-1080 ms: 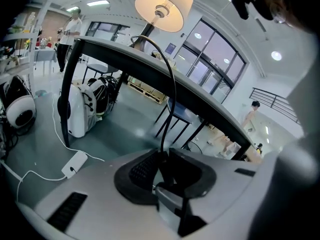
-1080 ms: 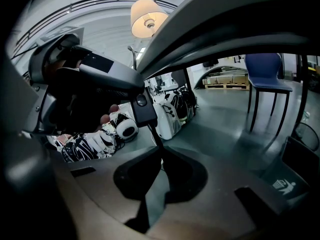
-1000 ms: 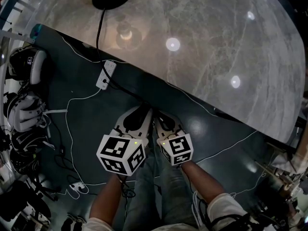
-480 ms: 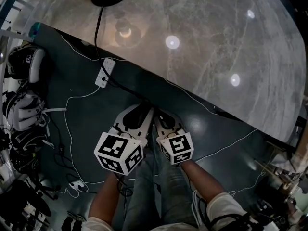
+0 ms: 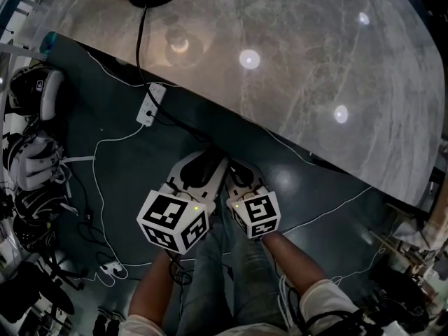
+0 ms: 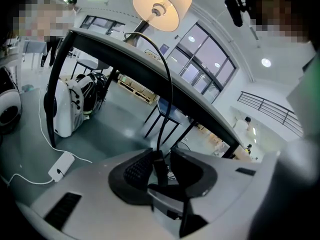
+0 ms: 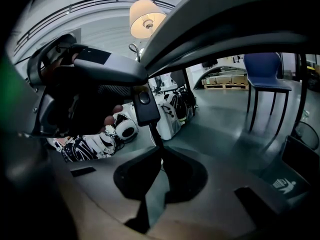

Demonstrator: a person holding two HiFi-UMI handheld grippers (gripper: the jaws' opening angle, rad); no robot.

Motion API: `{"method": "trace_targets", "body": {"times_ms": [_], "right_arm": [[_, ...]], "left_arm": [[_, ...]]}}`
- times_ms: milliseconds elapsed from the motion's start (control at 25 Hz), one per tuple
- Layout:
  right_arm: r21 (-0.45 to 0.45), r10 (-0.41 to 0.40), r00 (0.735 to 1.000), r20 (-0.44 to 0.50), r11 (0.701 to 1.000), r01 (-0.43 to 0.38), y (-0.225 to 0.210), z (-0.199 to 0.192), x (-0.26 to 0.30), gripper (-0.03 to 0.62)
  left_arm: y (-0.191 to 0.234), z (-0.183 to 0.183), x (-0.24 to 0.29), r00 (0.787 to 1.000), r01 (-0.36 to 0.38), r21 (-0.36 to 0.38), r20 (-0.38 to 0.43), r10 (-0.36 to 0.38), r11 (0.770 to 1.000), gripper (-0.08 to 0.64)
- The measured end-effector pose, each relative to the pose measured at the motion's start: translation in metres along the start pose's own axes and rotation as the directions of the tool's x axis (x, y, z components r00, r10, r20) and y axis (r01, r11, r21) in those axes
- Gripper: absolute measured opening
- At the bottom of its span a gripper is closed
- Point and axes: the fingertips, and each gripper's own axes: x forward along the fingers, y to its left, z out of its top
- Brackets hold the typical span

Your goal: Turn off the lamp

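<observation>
Jaws of the left tool stand a little apart and have just been opening. The black switch sits between them, close against one jaw with a thin gap at the other, so nothing is squeezed. The right tool is pressed together on the cord, pinching it just below the switch. Both tools sit side by side, nearly touching, with their tips pointing away from the person and downward. They are held over the floor, just short of the edge of the table.

The switch is a small oblong block with its long axis in line with the cord. In the right gripper view it is near upright, its top leaning slightly left, and its round button faces that camera. From the switch the cord climbs in an arc to the table edge and runs across the top to the black base of the lamp at the far left. The lamp stands upright on the table with its shade glowing, and a warm spot of light shows on the marble beside the base. A white power strip lies on the floor below the table edge, well to the left of the tools.
</observation>
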Motion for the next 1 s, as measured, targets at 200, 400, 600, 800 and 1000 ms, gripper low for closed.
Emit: {"method": "trace_targets", "body": {"times_ms": [200,400,600,800,1000], "right_arm": [[0.001,-0.002,1.000,0.001,1.000,0.002,-0.001,-0.002,0.001,0.011],[-0.010,0.001,1.000,0.007,1.000,-0.001,-0.001,-0.001,0.002,0.011],[-0.010,0.008,1.000,0.001,1.000,-0.008,0.001,-0.002,0.001,0.011],[-0.006,0.011,1.000,-0.004,1.000,-0.011,0.000,-0.005,0.004,0.011],[-0.003,0.014,1.000,-0.009,1.000,-0.014,-0.001,-0.007,0.005,0.011]], "left_arm": [[0.001,-0.003,0.001,1.000,0.003,0.010,-0.007,-0.003,1.000,0.107],[0.004,-0.008,0.004,1.000,-0.004,0.003,-0.025,0.004,1.000,0.107],[0.008,-0.011,0.001,1.000,-0.015,-0.038,-0.016,0.014,0.999,0.106],[0.013,-0.013,0.002,1.000,-0.010,-0.062,-0.016,0.009,0.998,0.103],[0.009,-0.012,0.004,1.000,-0.002,-0.065,-0.014,0.002,0.998,0.084]]}}
